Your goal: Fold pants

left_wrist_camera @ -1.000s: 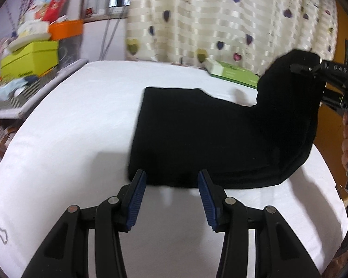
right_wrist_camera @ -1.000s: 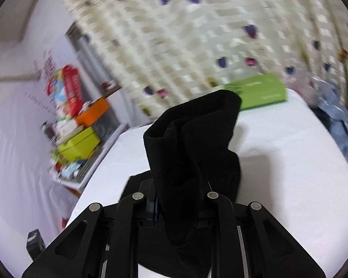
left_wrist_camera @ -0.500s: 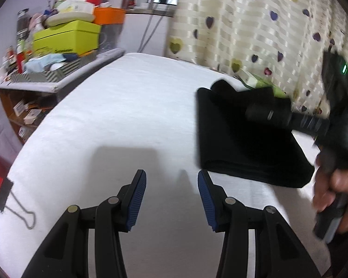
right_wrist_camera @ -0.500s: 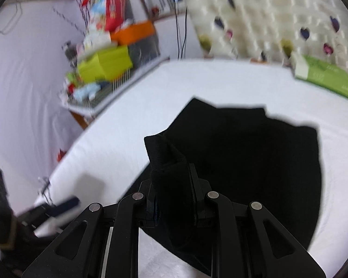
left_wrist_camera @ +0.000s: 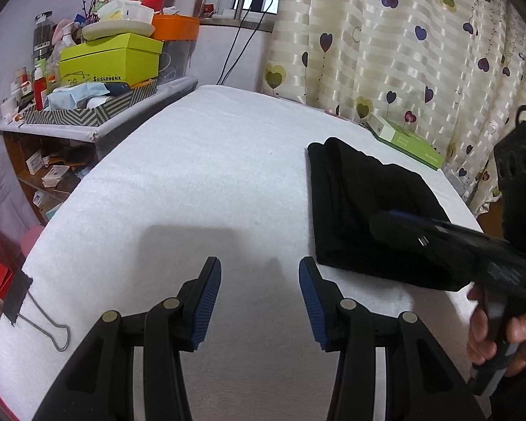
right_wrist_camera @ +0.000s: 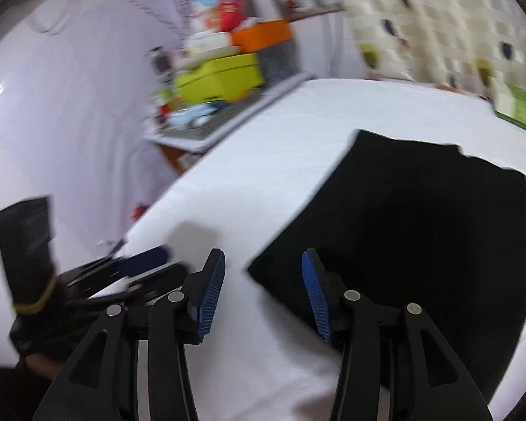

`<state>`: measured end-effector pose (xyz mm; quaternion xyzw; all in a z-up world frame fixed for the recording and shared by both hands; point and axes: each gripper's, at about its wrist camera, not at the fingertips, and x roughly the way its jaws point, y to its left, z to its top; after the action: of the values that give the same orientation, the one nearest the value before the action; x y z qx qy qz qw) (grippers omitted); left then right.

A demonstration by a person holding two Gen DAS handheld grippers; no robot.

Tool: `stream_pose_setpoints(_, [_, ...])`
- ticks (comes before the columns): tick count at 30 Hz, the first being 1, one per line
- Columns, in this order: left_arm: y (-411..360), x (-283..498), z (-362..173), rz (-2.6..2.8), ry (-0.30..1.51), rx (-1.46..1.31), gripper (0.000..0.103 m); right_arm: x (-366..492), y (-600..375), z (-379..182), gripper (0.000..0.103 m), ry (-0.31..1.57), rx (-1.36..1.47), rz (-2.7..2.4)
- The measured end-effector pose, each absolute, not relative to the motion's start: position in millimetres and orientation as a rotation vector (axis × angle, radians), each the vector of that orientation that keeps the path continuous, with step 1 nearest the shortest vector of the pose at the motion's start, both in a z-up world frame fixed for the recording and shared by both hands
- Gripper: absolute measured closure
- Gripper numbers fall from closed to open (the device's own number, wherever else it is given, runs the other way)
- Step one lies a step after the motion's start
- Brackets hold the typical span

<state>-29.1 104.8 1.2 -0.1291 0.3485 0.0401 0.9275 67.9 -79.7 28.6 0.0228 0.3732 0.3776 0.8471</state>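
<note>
**Both jaws spread, pants folded on the table**

Jaws of the left gripper (left_wrist_camera: pixel 259 291) stand wide apart with nothing between them, hovering over bare white cloth on the table (left_wrist_camera: pixel 200 182). Jaws of the right gripper (right_wrist_camera: pixel 263 284) are likewise spread and empty, poised just above the near corner of the pants (right_wrist_camera: pixel 420 231).

Seen from the left wrist, the right gripper reaches in from the right edge, gripped by a hand (left_wrist_camera: pixel 498 329), its tip over the pants (left_wrist_camera: pixel 350 210). They lie as a flat black folded stack on the right part of the table, their near edge just beyond the left gripper's right jaw.

A binder clip (left_wrist_camera: pixel 35 305) grips the tablecloth at the near left edge. Farther off, a green box (left_wrist_camera: pixel 403 137) lies at the far side of the table, past the pants. Left of the table, a shelf (left_wrist_camera: pixel 98 119) carries a lime-green shoebox (left_wrist_camera: pixel 112 59). A heart-patterned curtain (left_wrist_camera: pixel 420 35) hangs behind.
</note>
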Motion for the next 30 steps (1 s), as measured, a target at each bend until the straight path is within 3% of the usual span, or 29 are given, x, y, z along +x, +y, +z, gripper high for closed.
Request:
stream_pose_setpoints(8, [96.5, -25.1, 13.2, 0.043, 0.697, -0.250, 0.055, 54.7, -146.4, 44.7, 0.056, 0.670, 0.121, 0.612])
stream_pose_setpoints(19, [43.2, 20.0, 23.3, -0.130, 0.717, -0.190, 0.055, 55.1, -226.3, 21.7, 0.056, 0.700, 0.265, 0.349])
stream_pose_setpoints(20, [38.8, 20.7, 25.0, -0.145, 0.708, -0.186, 0.055, 56.4, -225.5, 21.0, 0.058, 0.699, 0.262, 0.348])
stream_pose_setpoints(22, [33.0, 21.8, 28.0, -0.165, 0.695, -0.178, 0.055, 62.1, -217.2, 13.9, 0.081, 0.731, 0.233, 0.344])
stream_pose_setpoints(30, [22.8, 35.8, 35.6, -0.194, 0.679, -0.166, 0.055, 63.3, -205.7, 19.3, 0.081, 0.738, 0.078, 0.316])
